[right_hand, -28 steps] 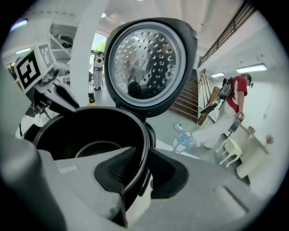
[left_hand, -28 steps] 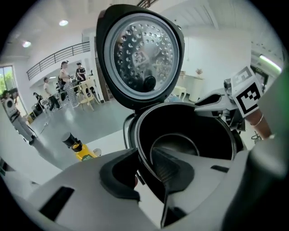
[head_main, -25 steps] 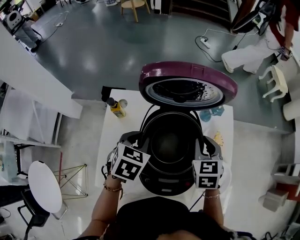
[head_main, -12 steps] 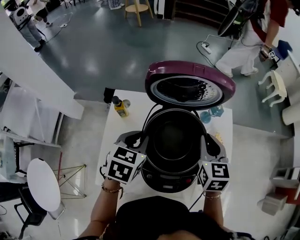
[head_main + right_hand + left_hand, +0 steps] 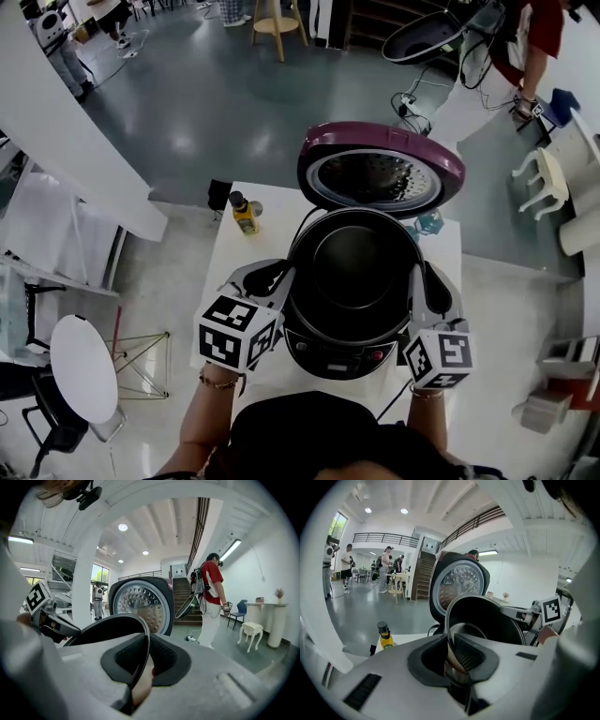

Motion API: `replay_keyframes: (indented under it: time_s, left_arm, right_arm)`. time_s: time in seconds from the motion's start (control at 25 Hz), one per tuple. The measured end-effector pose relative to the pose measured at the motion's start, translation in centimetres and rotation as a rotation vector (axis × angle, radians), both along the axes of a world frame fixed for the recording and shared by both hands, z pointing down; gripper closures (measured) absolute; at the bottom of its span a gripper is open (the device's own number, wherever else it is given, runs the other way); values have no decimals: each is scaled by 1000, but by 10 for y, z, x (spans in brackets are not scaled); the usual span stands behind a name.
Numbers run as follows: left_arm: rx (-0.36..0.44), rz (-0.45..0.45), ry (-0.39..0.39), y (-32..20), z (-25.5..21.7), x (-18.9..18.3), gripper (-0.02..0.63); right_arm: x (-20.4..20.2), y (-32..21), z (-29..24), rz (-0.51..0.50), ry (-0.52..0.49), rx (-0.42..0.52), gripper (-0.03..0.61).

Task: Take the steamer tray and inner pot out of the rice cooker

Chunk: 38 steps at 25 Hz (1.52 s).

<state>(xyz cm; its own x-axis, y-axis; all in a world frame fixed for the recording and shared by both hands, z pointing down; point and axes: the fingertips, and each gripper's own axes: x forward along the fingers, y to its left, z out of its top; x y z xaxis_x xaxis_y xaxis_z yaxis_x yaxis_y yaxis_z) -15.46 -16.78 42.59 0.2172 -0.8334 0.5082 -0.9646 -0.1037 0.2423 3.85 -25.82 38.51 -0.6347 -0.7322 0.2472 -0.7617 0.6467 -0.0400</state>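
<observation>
The rice cooker (image 5: 339, 356) stands on the white table (image 5: 234, 281) with its purple lid (image 5: 380, 169) tipped open. The black inner pot (image 5: 352, 267) hangs raised above the cooker body, empty and dark inside. My left gripper (image 5: 286, 277) is shut on the pot's left rim, and my right gripper (image 5: 418, 281) on its right rim. Both pairs of jaws have just been closing on that rim. In the left gripper view the rim (image 5: 449, 620) passes between the pads of the left gripper (image 5: 451, 653). The right gripper (image 5: 146, 656) pinches the thin rim (image 5: 140, 634) likewise. No steamer tray shows.
A yellow bottle (image 5: 244, 214) with a black cap stands at the table's far left corner. A clear blue-tinted object (image 5: 429, 223) lies behind the cooker at the right. A cable runs off the cooker's back. A person in red (image 5: 211, 602) stands beyond the table, near white stools (image 5: 544, 178).
Both grippers have risen and carried the inner pot up out of the cooker; it looks larger and nearer in the head view. The marker cubes have slid toward me.
</observation>
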Motion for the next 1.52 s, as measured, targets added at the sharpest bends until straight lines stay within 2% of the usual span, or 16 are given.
replay_keyframes:
  time_s: [0.28, 0.68, 1.08, 1.36, 1.52]
  left_arm:
    - [68, -13, 33, 18, -23, -8, 572]
    - [185, -92, 33, 76, -71, -53, 572]
    - [218, -162, 20, 142, -86, -98, 575]
    - [252, -298, 8, 183, -100, -89, 577]
    - [262, -337, 29, 211, -105, -79, 577]
  right_arm:
    - [-9, 19, -30, -29, -47, 43, 541]
    - [-63, 61, -69, -127, -98, 104, 541]
    - [-111, 118, -82, -187, -164, 103, 543]
    - [-114, 144, -100, -304, -200, 108, 545]
    - [-111, 161, -106, -359, -210, 101, 545]
